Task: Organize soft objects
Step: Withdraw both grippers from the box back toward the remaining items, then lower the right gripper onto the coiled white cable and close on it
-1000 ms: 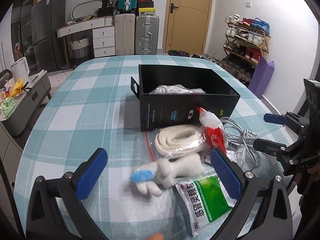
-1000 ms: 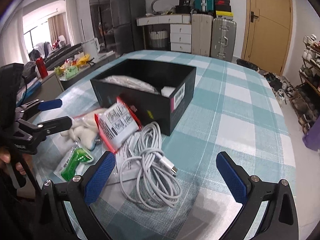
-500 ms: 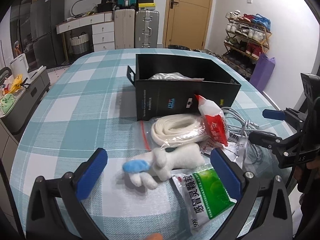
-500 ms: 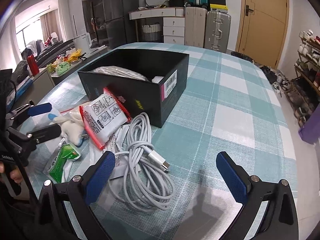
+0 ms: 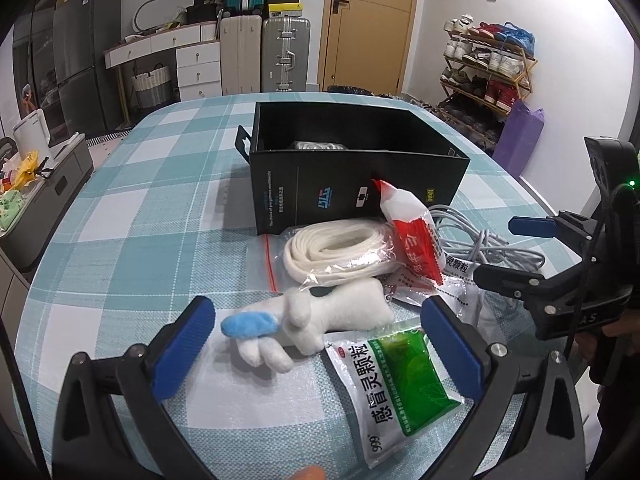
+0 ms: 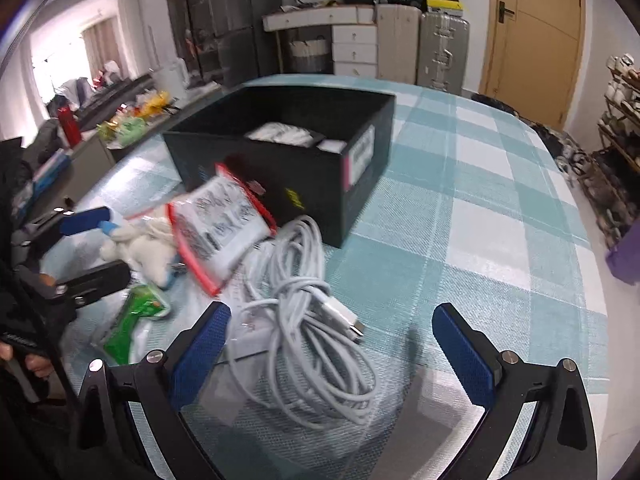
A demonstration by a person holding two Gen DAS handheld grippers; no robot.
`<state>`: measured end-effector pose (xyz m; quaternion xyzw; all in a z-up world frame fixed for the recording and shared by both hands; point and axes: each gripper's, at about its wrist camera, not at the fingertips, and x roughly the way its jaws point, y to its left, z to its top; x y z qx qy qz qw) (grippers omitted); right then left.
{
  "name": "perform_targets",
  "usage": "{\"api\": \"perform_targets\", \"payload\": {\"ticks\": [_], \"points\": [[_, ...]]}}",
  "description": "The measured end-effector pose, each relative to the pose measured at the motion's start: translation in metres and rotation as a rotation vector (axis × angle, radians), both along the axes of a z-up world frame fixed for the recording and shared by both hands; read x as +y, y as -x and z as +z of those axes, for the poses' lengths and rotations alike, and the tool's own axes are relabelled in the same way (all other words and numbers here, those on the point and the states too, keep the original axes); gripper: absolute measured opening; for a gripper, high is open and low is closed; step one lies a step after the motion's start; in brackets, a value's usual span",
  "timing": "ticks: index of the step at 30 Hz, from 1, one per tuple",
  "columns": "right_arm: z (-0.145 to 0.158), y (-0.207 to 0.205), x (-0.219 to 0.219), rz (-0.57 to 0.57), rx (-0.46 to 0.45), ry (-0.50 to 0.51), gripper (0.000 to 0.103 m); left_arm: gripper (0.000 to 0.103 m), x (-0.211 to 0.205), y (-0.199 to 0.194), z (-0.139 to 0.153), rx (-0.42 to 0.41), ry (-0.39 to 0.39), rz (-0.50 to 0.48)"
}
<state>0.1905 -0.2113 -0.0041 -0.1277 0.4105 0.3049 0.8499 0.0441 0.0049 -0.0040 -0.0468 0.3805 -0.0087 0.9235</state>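
Observation:
A white plush toy (image 5: 320, 320) with a blue ear lies on the checked tablecloth between the open jaws of my left gripper (image 5: 316, 340); it also shows in the right wrist view (image 6: 140, 246). A black box (image 5: 352, 176) behind it holds a white bundle (image 6: 284, 134). In front of the box lie a bagged white rope (image 5: 336, 248), a red-and-white packet (image 5: 412, 236), a green-and-white sachet (image 5: 396, 376) and a coiled white cable (image 6: 308, 320). My right gripper (image 6: 332, 356) is open and empty over the cable.
The table (image 5: 140, 216) has a teal and white checked cloth. Flat plastic packets (image 5: 456, 280) lie under the cable. Suitcases, drawers, a door and a shoe rack stand beyond the table's far edge.
My left gripper has moved forward and lower, so the plush toy now lies between its jaws. My right gripper has shifted closer over the cable. Both stay open.

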Motion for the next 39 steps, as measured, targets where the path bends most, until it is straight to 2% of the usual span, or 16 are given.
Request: {"api": "perform_targets", "payload": {"ticks": [10,18,28,32,39], "points": [[-0.005,-0.015,-0.016,-0.065,0.024,-0.024,0.102,0.103,0.003,-0.001,-0.002,0.005,0.008,0.003],[-0.004,-0.013,-0.011,-0.035,0.024,-0.047,0.08,0.103,0.002,-0.001,-0.003,0.009,0.012,0.0],[-0.005,-0.014,-0.009,-0.029,0.021,-0.056,0.072,0.103,0.0,0.0,-0.003,0.005,0.012,-0.005],[-0.003,-0.009,-0.009,0.002,0.022,-0.049,0.065,0.103,-0.001,0.0,-0.002,0.004,0.011,-0.006],[-0.003,-0.004,-0.016,0.035,0.039,-0.017,0.065,0.103,0.003,0.0,-0.003,0.004,0.015,0.001]]}}
